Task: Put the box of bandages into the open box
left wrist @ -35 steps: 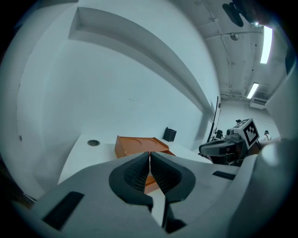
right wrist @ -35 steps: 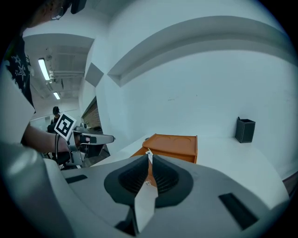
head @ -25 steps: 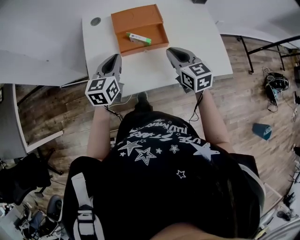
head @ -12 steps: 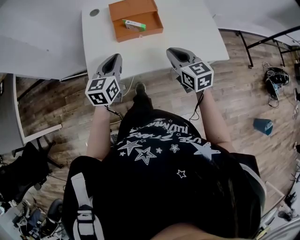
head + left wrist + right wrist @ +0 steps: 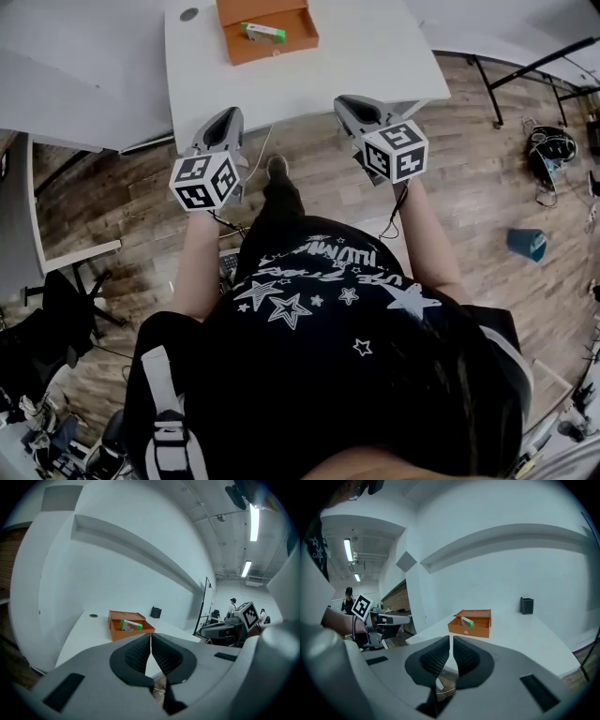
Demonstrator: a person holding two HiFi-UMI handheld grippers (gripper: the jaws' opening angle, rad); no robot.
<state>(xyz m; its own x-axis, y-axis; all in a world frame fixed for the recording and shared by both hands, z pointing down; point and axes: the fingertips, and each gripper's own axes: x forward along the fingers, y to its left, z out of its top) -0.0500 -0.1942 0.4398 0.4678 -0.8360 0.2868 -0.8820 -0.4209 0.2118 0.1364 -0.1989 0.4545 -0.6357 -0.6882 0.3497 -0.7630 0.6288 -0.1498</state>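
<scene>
Lying in the open orange box [image 5: 277, 53] at twelve o'clock, the green-and-white bandage carton [image 5: 263, 32] looked placed; left tongs [image 5: 150, 639] and right tongs [image 5: 451, 641] were clenched empty, best held clear.

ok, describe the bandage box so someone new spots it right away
Find the white table; on it sits an open orange box. The bandage box lies inside, the only item there: small, slim, white and green against the orange.

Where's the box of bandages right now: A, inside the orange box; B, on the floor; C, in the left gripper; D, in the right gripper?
A: the box of bandages lies inside the open orange box on the table.
</scene>
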